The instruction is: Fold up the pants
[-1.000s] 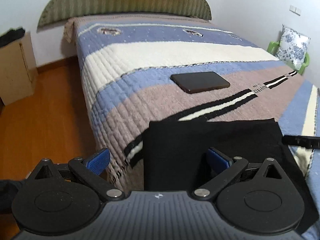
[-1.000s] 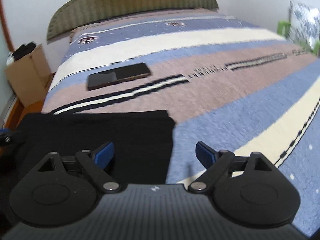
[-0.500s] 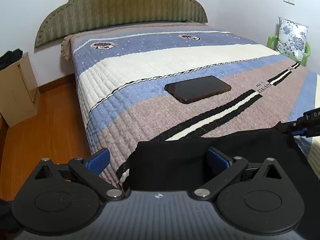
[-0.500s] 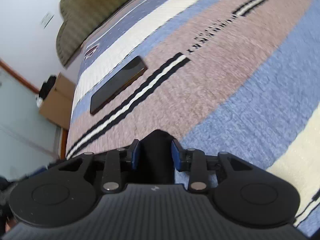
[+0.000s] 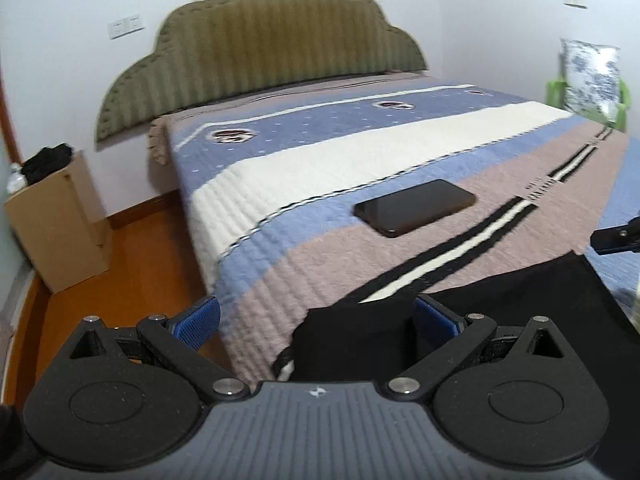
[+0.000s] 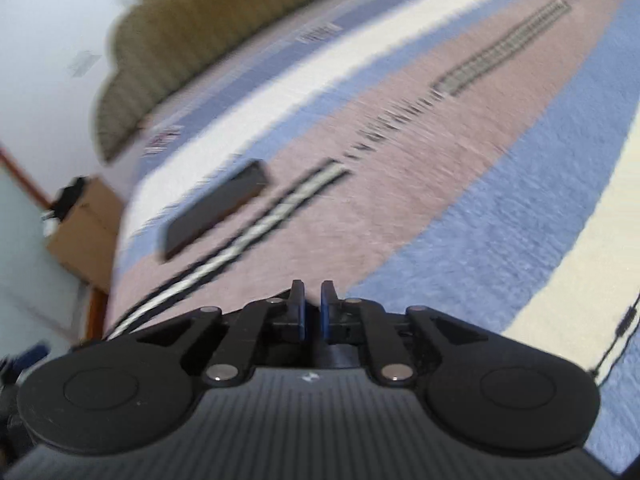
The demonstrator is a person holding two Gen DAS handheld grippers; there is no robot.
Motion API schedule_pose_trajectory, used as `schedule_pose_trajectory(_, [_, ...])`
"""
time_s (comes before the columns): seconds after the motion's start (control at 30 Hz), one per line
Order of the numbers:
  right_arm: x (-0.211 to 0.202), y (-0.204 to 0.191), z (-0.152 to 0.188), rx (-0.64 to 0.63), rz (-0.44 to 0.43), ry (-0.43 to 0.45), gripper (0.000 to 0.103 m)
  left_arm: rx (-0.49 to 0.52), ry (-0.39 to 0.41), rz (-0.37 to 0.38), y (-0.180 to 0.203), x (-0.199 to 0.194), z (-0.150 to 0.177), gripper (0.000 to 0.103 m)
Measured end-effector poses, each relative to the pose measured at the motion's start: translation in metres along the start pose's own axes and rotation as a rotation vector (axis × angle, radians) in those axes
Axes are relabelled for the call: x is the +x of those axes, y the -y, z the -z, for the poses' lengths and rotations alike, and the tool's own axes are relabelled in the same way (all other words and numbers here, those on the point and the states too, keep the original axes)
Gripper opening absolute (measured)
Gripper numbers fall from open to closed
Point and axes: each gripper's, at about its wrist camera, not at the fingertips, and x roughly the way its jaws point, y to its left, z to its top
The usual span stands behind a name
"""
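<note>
Two grippers, mine. Right gripper [image 6: 312, 308]: jaws have just been closing to a narrow slit; whether cloth sits between them I cannot tell, as that view is blurred. Left gripper [image 5: 316, 318]: jaws wide apart over the bed's [image 5: 256, 280] near edge. Black pants [image 5: 520, 300] lie lower right, partly cut off, corner between my left fingers. Phone [image 5: 414, 207] centre; floor [image 5: 152, 264] open at left.

No readable text in either view.
The striped quilted bedspread [image 5: 400, 160] carries a short dark woven inscription [image 5: 538, 189] on its mauve band beside the black-and-white stripe, too small and blurred to read; each dark grey ribbed gripper body [image 5: 318, 432] bears only a small white emblem [image 5: 319, 391], no letters.
</note>
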Motion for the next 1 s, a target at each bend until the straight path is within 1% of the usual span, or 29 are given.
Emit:
schedule_pose_trajectory(0.07, [-0.007, -0.011, 0.003, -0.028, -0.084, 0.003, 0.011, -0.002, -0.036, 0.01, 0.001, 0.003, 0.001, 0.103])
schedule_pose_trajectory(0.1, [-0.003, -0.015, 0.004, -0.037, -0.081, -0.005, 0.018, -0.002, -0.056, 0.002, 0.001, 0.004, 0.002, 0.103])
schedule_pose_trajectory(0.13, [0.009, -0.017, 0.005, -0.041, -0.043, -0.047, 0.021, 0.004, -0.056, -0.013, 0.001, 0.001, 0.003, 0.103])
schedule_pose_trajectory(0.17, [0.02, -0.016, 0.006, -0.039, 0.001, -0.1, 0.016, 0.02, -0.037, -0.021, 0.0, -0.004, 0.004, 0.103])
schedule_pose_trajectory(0.2, [0.027, -0.016, 0.008, -0.031, 0.041, -0.124, 0.012, 0.032, -0.018, -0.022, -0.001, -0.009, 0.005, 0.103])
schedule_pose_trajectory(0.23, [0.021, -0.018, 0.009, -0.023, 0.041, -0.094, 0.014, 0.037, -0.012, -0.018, -0.003, -0.011, 0.006, 0.103])
schedule_pose_trajectory(0.27, [0.011, -0.021, 0.009, -0.017, -0.001, -0.059, 0.014, 0.034, -0.023, -0.01, -0.005, -0.009, 0.006, 0.103])
schedule_pose_trajectory(0.3, [0.001, -0.026, 0.01, -0.021, -0.075, -0.017, 0.013, 0.025, -0.05, 0.004, -0.007, -0.004, 0.006, 0.103])
schedule_pose_trajectory(0.33, [0.0, -0.028, 0.011, -0.037, -0.088, -0.002, 0.025, 0.015, -0.076, 0.008, -0.008, 0.001, 0.007, 0.103])
schedule_pose_trajectory(0.37, [0.01, -0.03, 0.012, -0.059, -0.02, -0.041, 0.031, -0.005, -0.093, 0.001, -0.011, 0.004, 0.009, 0.103])
schedule_pose_trajectory(0.4, [0.023, -0.029, 0.014, -0.072, 0.058, -0.104, 0.028, -0.029, -0.089, -0.006, -0.016, 0.001, 0.009, 0.103])
schedule_pose_trajectory(0.43, [0.029, -0.027, 0.017, -0.061, 0.101, -0.129, 0.027, -0.047, -0.077, -0.012, -0.02, -0.004, 0.01, 0.103])
schedule_pose_trajectory(0.5, [0.011, -0.036, 0.021, -0.047, 0.097, -0.081, 0.031, -0.075, -0.064, -0.014, -0.032, -0.013, 0.013, 0.103])
schedule_pose_trajectory(0.57, [-0.017, -0.054, 0.034, -0.117, 0.074, -0.034, 0.046, -0.104, -0.049, 0.021, -0.045, -0.025, 0.02, 0.103])
schedule_pose_trajectory(0.6, [-0.032, -0.064, 0.044, -0.166, 0.072, -0.004, 0.062, -0.118, -0.048, 0.037, -0.049, -0.029, 0.024, 0.103])
schedule_pose_trajectory(0.63, [-0.044, -0.074, 0.054, -0.209, 0.086, 0.022, 0.069, -0.137, -0.053, 0.055, -0.054, -0.033, 0.029, 0.103])
schedule_pose_trajectory(0.7, [-0.063, -0.085, 0.071, -0.266, 0.106, 0.047, 0.069, -0.161, -0.053, 0.117, -0.06, -0.041, 0.035, 0.103])
schedule_pose_trajectory(0.77, [-0.075, -0.089, 0.083, -0.274, 0.084, 0.042, 0.07, -0.153, -0.032, 0.149, -0.059, -0.044, 0.036, 0.103])
schedule_pose_trajectory(0.8, [-0.076, -0.093, 0.088, -0.272, 0.059, 0.026, 0.073, -0.143, -0.03, 0.126, -0.058, -0.044, 0.034, 0.103])
schedule_pose_trajectory(0.83, [-0.075, -0.098, 0.092, -0.281, 0.037, 0.006, 0.073, -0.139, -0.037, 0.077, -0.058, -0.041, 0.03, 0.103])
schedule_pose_trajectory(0.87, [-0.074, -0.104, 0.092, -0.301, 0.027, -0.003, 0.074, -0.146, -0.052, 0.023, -0.059, -0.037, 0.026, 0.103])
schedule_pose_trajectory(0.9, [-0.07, -0.112, 0.093, -0.336, 0.029, -0.007, 0.074, -0.161, -0.065, -0.012, -0.063, -0.034, 0.023, 0.103])
schedule_pose_trajectory(0.97, [-0.066, -0.134, 0.092, -0.409, 0.036, -0.005, 0.074, -0.189, -0.084, -0.007, -0.073, -0.032, 0.022, 0.103])
schedule_pose_trajectory(1.0, [-0.063, -0.148, 0.088, -0.448, 0.01, 0.005, 0.074, -0.211, -0.089, 0.003, -0.08, -0.033, 0.024, 0.103])
